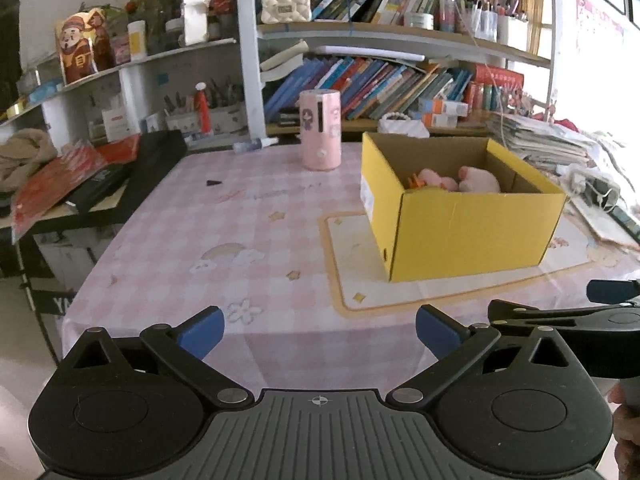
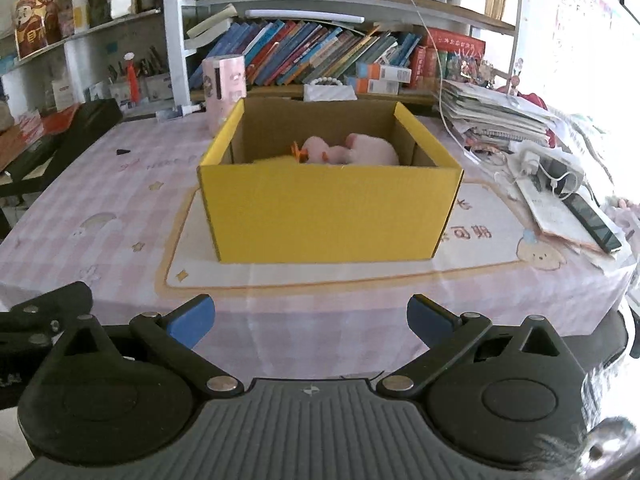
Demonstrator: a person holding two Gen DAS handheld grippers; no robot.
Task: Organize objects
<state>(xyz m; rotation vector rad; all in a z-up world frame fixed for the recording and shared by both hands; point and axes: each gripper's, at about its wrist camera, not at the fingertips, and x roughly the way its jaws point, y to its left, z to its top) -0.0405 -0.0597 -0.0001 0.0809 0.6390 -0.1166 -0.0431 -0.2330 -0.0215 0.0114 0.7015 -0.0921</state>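
A yellow cardboard box (image 2: 328,212) (image 1: 472,236) stands open on a cream mat on the pink checked tablecloth (image 1: 192,216). Inside it lie pink plush toys (image 2: 352,150) (image 1: 476,180) and a small orange piece (image 2: 298,150). My left gripper (image 1: 320,332) hangs open over the table's near edge, left of the box, nothing between its blue pads. My right gripper (image 2: 310,320) is open too, facing the box's front wall from the near edge, empty. The right gripper's black arm (image 1: 560,320) shows at the right in the left wrist view.
A pink cylinder (image 1: 320,130) stands behind the box at its left. A small black piece (image 1: 213,183) lies on the cloth. Stacked papers, a charger and a phone (image 2: 592,220) crowd the right side. A black case (image 1: 120,176) and bookshelves bound the left and back.
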